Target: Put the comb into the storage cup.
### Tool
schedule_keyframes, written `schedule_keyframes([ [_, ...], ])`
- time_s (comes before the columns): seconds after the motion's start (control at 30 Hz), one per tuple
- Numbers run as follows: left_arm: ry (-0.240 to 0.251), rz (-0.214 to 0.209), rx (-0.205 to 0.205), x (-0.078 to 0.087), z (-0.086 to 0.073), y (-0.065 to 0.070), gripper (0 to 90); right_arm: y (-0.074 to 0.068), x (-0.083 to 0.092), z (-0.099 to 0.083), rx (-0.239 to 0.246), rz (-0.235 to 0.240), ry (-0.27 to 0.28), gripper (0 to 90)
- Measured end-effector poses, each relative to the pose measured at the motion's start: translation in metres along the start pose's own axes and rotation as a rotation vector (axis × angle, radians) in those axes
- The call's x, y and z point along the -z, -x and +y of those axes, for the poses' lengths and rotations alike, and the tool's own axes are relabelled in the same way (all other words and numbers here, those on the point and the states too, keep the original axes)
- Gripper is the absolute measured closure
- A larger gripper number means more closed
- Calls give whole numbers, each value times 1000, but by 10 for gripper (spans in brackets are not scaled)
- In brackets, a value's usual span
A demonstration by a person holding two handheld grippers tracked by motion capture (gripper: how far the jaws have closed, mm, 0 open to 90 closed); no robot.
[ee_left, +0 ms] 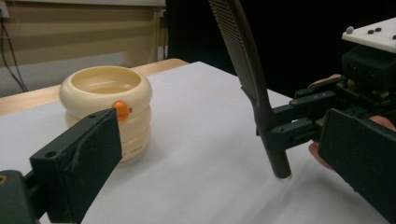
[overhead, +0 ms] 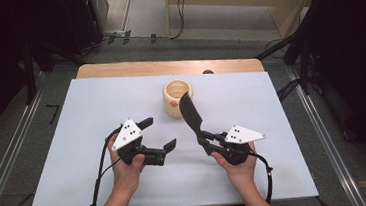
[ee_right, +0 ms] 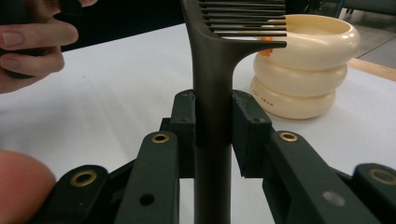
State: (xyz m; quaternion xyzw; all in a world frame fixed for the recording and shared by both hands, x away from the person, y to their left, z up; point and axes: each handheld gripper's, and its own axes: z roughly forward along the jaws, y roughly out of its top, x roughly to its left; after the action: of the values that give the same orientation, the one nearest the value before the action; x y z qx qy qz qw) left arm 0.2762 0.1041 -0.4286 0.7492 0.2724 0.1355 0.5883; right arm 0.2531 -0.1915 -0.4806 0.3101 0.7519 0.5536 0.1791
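Observation:
A black comb (overhead: 190, 113) stands upright over the white table, its handle clamped between the jaws of my right gripper (overhead: 205, 141). In the right gripper view the pads (ee_right: 247, 130) press on both sides of the comb handle (ee_right: 212, 112), with the teeth pointing right at the top. The left gripper view shows the same comb (ee_left: 250, 70) held by the right gripper (ee_left: 285, 123). A cream ribbed cup (overhead: 176, 97) with an orange dot stands behind the comb. My left gripper (overhead: 157, 134) is open and empty, left of the comb; its jaws frame the cup (ee_left: 108, 109) in its own view.
The white table sheet (overhead: 75, 157) lies on a wooden top (overhead: 118, 68) showing at the far edge. Black stands and cables surround the table. A hand (ee_right: 32, 42) shows at the upper left of the right gripper view.

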Motion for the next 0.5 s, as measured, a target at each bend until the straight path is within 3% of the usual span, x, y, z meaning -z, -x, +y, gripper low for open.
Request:
schedule_keyframes([
  [0.13,-1,-15,-4,-5,3,4,5,-5,-3,1,7,11,2,710],
  [0.27,-4,-4,-14,-9,6,8,149,-9,-7,1,11,24,-1,710],
  [0.5,1,5,1,-17,10,13,185,-16,-11,2,14,42,5,710],
])
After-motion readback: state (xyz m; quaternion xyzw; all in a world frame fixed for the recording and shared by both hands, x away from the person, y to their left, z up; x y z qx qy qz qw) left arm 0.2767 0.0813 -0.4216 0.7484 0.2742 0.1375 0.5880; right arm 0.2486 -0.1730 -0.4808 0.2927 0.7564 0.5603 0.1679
